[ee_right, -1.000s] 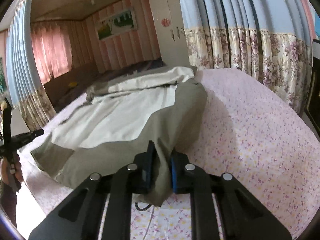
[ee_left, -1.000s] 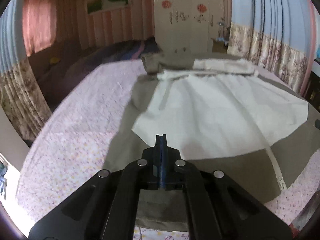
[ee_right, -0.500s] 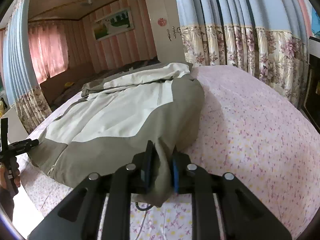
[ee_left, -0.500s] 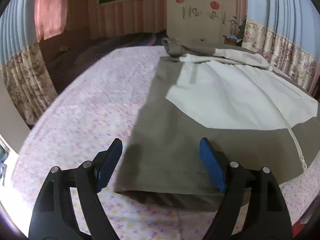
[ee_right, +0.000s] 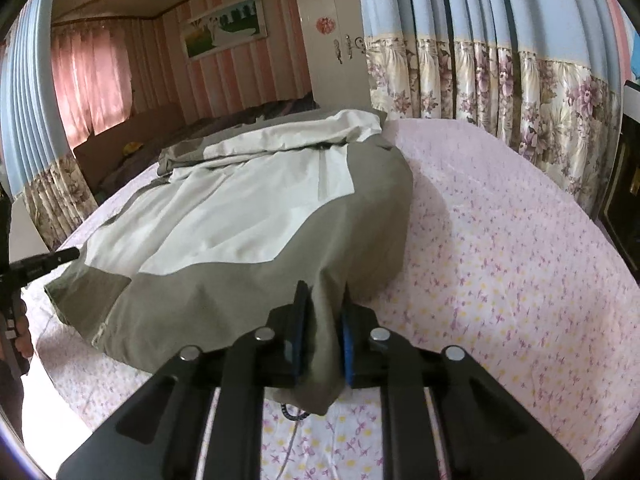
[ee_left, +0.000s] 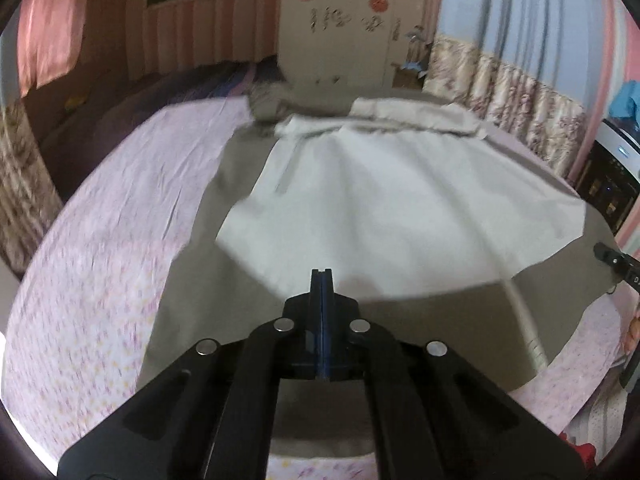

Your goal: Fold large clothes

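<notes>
A large olive and cream jacket (ee_left: 380,208) lies spread on the bed, collar end far from me; it also shows in the right wrist view (ee_right: 224,232). My left gripper (ee_left: 321,276) is shut with its blue pads pressed together above the jacket's near olive hem; I cannot tell if any cloth is pinched between them. My right gripper (ee_right: 322,308) is shut on a bunch of the olive hem at the jacket's near right corner, which hangs down between the pads.
The bed has a pink floral sheet (ee_right: 500,240). Flowered curtains (ee_right: 500,72) run along the right side. A white wardrobe (ee_left: 336,28) stands beyond the bed. A dark blanket (ee_left: 132,100) lies at the far left.
My left gripper opened wide half a second ago and has shut again, over the near hem. My right gripper keeps its hold on the hem, and the jacket bulges more on that side.
</notes>
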Demonstrator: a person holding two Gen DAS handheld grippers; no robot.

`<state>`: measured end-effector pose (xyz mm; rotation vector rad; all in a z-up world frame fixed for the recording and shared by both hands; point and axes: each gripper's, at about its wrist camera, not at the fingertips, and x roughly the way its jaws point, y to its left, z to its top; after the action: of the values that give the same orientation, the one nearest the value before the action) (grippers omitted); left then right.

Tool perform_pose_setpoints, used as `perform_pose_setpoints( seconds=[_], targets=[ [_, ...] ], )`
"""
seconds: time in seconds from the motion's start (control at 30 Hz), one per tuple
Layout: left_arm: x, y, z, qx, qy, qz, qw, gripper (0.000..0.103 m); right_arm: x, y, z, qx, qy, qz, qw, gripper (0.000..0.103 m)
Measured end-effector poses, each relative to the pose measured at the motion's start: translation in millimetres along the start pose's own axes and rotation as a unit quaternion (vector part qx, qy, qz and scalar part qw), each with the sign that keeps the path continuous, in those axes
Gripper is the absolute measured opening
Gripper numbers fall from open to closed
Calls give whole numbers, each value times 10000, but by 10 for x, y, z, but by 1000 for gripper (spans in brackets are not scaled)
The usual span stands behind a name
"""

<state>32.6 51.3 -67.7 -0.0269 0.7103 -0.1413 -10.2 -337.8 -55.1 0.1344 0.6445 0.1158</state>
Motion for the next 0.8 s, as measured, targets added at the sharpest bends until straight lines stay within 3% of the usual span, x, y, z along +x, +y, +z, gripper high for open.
perform_pose_setpoints(
  seconds=[0.1, 0.2, 0.23, 0.27, 0.33, 0.5, 0.6, 0.7, 0.8],
  targets=[
    [-58, -33, 161, 120, -96, 167, 9997, 0, -9, 8, 89, -18, -32, 28, 10000, 14],
    [-77, 178, 185, -55, 115, 407, 9991, 0, -15, 36, 156, -92, -90, 89, 9999, 14],
    [-96, 310, 131, -195, 108, 473, 9986, 14, -13, 35, 165, -101, -112, 109, 9998, 14],
    [-96, 400, 81, -267, 143, 419, 9987, 46, -1, 33, 176, -81, -121, 138, 9998, 14],
    [-82, 578, -41, -451, 217, 456, 9977, 81, 27, 29, 181, -36, -89, 195, 9998, 14],
    [-43, 759, -270, -617, 376, 689, 9950, 95, 106, 39, 184, -38, 49, 170, 9998, 14],
    [42, 799, -402, -983, 620, 195, 9930, 94, 122, 34, 174, 62, 56, 170, 9998, 16],
    [-13, 614, -457, -845, 541, 110, 9949, 93, 131, 52, 173, 91, 55, 112, 9999, 17],
    [-94, 577, -448, -955, 418, -24, 9945, 83, 147, 44, 172, 110, 93, 109, 9998, 17]
  ],
)
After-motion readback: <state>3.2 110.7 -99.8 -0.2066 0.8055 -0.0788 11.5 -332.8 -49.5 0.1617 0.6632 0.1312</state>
